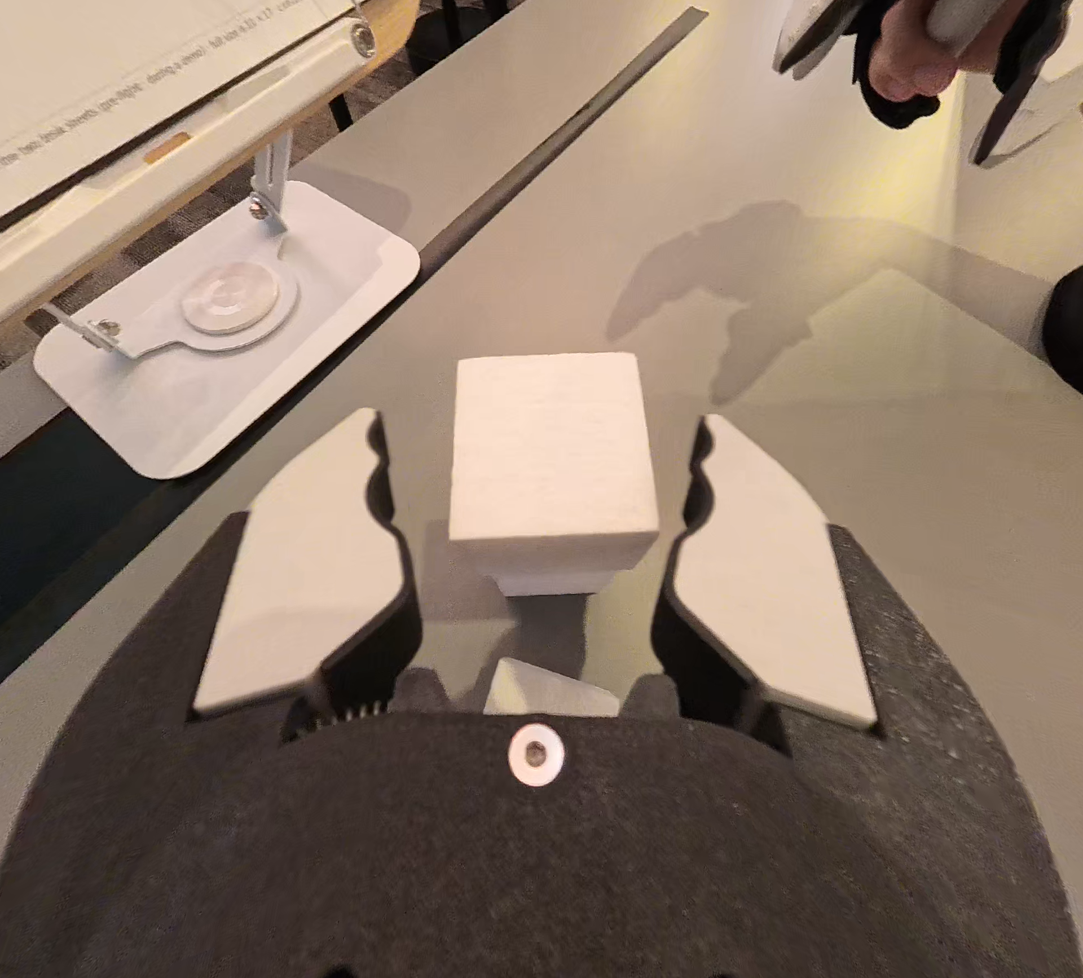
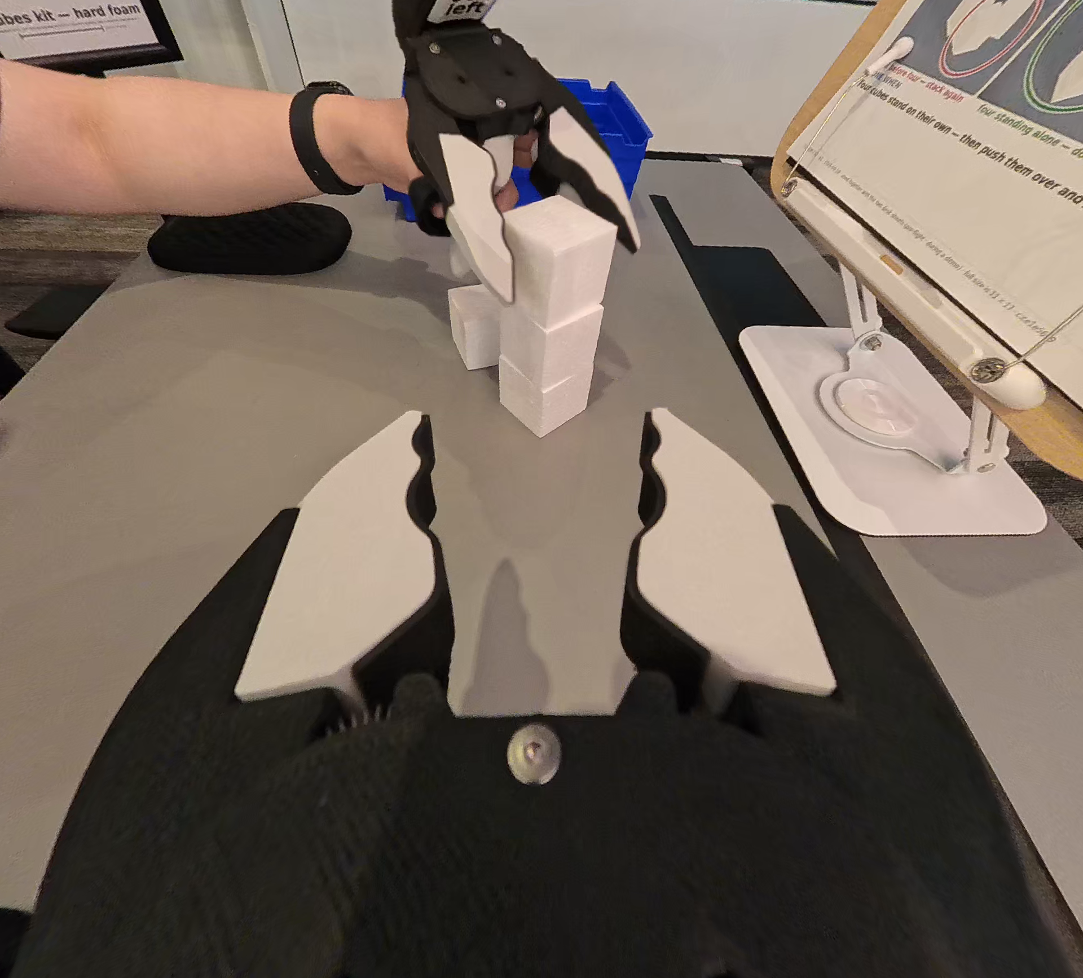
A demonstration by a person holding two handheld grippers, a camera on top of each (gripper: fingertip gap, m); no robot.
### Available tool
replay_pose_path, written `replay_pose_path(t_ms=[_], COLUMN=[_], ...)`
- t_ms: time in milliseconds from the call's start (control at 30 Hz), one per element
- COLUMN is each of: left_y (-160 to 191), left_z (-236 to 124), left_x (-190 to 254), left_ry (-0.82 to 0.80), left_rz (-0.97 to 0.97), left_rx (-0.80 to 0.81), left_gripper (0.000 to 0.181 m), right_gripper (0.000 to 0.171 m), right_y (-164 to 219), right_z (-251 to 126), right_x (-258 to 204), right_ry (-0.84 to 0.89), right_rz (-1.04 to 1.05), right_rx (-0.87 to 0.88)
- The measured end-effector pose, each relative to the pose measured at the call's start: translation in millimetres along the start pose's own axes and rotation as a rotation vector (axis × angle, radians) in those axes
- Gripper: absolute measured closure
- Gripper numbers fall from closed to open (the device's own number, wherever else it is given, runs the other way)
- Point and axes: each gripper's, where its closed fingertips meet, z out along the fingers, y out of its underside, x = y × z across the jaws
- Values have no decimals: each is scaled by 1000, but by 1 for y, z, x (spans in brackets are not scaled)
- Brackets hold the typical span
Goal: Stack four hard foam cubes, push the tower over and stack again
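Three cubes stand stacked on the counter (image 2: pixel 246 422), and the left gripper (image 2: pixel 542 246) straddles the top cube (image 2: pixel 557 252) with fingers spread, grasping nothing. The fourth cube (image 2: pixel 472 326) sits just beside the base. Right gripper (image 2: pixel 536 457) hangs back, fingers apart and empty; I'd say a finger clipping that top cube on the way out topples the tower early.

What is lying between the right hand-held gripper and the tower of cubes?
Nothing: in the right wrist view only bare grey table lies between the open right hand-held gripper and the three-cube tower.

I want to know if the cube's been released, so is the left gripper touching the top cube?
Apart. The left wrist view shows table in the gaps between the top cube and both fingers of the left gripper.
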Motion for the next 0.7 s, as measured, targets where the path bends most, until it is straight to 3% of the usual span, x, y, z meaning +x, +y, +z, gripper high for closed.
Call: replay_pose_path(t_ms=[100,167,367,500,600,700], left_y=[-2,11,108,130,135,127], left_z=[-20,-37,-47,-37,-30,-32], left_x=[2,3,-7,-6,-9,-3], left_ry=[-4,-26,-94,-57,-58,-1], left_rz=[-52,-39,73,7,42,5], left_rx=[79,101,-115,-120,-126,-71], left_gripper=[66,66,70,86,116,118], right_gripper=[102,102,102,104,106,106], right_y=[0,-2,-6,1,7,15], right_z=[-3,-7,-12,-7,-4,-4], right_x=[1,2,6,5,0,-1], right_ry=[9,15,19,17,2,-2], right_rz=[6,7,30,23,12,22], right_rx=[12,30,77,43,12,-17])
